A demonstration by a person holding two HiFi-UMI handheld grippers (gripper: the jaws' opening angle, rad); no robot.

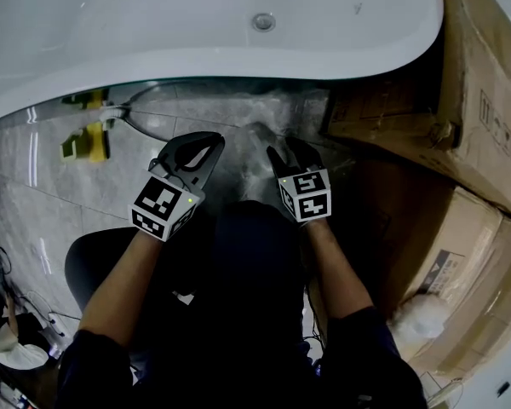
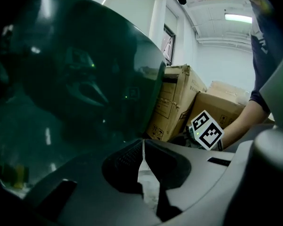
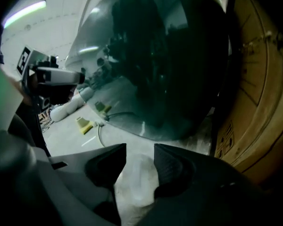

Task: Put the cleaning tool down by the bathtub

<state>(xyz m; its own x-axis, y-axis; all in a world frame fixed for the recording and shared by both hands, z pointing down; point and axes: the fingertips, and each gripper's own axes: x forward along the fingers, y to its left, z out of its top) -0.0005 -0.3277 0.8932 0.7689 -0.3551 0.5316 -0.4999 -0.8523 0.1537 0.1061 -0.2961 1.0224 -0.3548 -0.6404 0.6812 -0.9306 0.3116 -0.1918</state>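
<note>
Cleaning item (image 3: 140,182) between right tool's (image 3: 140,149) jaws

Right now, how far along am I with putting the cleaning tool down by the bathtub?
Done, it seems: a pale whitish item, likely the tool, lies on the floor by the bathtub. In hand: nothing; the right gripper has its jaws apart over it, and the left gripper is shut, empty. Left: withdraw.
</note>
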